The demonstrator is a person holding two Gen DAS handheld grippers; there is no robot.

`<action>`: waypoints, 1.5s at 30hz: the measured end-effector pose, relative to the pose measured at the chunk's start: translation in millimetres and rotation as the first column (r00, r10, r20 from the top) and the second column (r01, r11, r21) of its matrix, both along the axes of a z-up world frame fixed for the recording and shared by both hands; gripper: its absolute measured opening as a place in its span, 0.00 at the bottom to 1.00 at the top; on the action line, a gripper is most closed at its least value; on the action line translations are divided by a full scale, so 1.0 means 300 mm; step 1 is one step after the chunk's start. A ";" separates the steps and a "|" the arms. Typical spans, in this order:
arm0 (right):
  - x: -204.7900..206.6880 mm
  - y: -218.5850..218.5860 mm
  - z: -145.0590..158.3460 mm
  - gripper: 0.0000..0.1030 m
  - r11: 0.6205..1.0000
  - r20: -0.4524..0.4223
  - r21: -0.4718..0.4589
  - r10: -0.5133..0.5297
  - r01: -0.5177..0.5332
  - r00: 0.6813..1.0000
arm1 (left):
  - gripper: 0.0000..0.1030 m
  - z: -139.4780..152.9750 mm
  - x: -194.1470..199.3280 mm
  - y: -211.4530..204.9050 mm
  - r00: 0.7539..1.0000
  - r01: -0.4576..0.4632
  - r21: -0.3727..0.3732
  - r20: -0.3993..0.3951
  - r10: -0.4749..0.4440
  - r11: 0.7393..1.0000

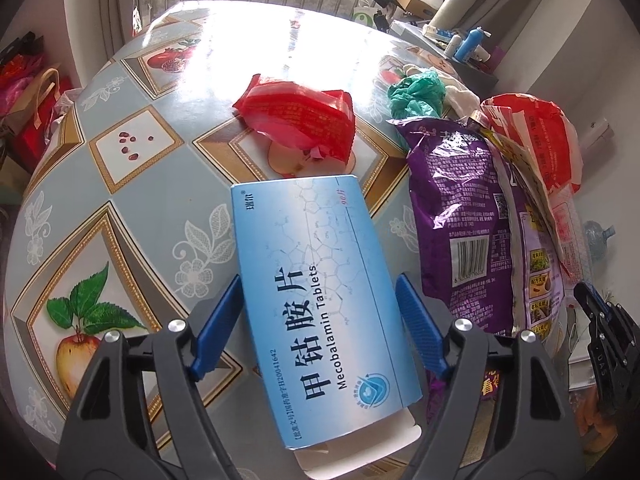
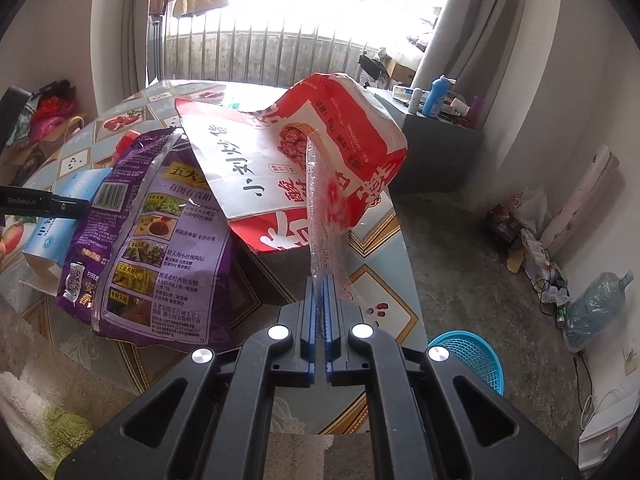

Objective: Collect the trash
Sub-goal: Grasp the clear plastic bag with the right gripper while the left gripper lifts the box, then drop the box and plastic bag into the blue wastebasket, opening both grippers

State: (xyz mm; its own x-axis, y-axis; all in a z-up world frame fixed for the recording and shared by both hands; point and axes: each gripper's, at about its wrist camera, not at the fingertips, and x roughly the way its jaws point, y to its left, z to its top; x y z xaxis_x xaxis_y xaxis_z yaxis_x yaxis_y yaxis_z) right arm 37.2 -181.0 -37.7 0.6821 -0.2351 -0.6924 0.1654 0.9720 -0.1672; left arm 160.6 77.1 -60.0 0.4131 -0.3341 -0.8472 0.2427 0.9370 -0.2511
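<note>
- The left gripper (image 1: 320,312) straddled a blue tablet box (image 1: 320,300), its jaws spread on either side with the pads just beside the box edges, seemingly lined up to grasp it
- The right gripper (image 2: 320,304) had its jaws pressed together on a clear plastic strip (image 2: 324,216) rising ahead of them, lifting it off the table (image 2: 384,304)
- A purple bag (image 2: 160,240) and a red paper bag (image 2: 288,160) lay beyond, apparently awaiting collection
- A blue basket (image 2: 476,360) stood on the floor to the right, likely for the trash

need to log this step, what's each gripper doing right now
Left gripper: jaws astride the light blue cardboard medicine box; whether they press on it cannot be told.
Right gripper: shut on the clear plastic strip of the red and white paper snack bag.
</note>
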 end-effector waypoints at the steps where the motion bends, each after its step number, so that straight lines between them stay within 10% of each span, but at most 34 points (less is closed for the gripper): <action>1: -0.006 -0.004 0.006 0.03 1.000 0.006 0.006 -0.005 0.005 1.000 | 0.70 0.002 0.000 0.006 1.000 -0.006 0.001 0.005 0.006 1.000; 13: -0.104 -0.028 0.085 0.02 0.999 0.092 0.047 -0.030 0.026 0.995 | 0.69 0.135 -0.064 0.084 0.995 -0.054 -0.037 0.083 0.057 0.998; 22: -0.205 -0.076 0.137 0.02 0.995 0.161 0.072 -0.086 0.075 0.983 | 0.69 0.331 -0.149 -0.070 0.979 0.107 -0.111 0.184 -0.086 0.988; 32: -0.400 -0.297 0.156 0.02 0.948 0.218 0.153 -0.308 0.280 0.926 | 0.69 0.428 -0.214 -0.571 0.891 0.442 -0.166 0.199 -0.409 0.882; 38: -0.511 -0.560 0.067 0.02 0.844 0.151 0.308 -0.499 0.439 0.853 | 0.69 0.379 -0.237 -0.991 0.797 0.604 -0.150 0.132 -0.590 0.783; 45: -0.606 -0.889 -0.175 0.02 0.597 -0.041 0.563 -0.670 0.572 0.741 | 0.69 0.166 -0.285 -1.526 0.666 0.745 -0.025 0.010 -0.745 0.666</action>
State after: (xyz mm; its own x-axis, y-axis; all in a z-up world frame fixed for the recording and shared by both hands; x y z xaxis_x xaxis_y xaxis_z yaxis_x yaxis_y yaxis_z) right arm -144.7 -447.9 -90.2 0.6153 -0.2925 -0.7320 0.7370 0.5429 0.4025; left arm 75.0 -380.7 -10.2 0.0158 -0.5512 -0.8342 0.8571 0.4371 -0.2725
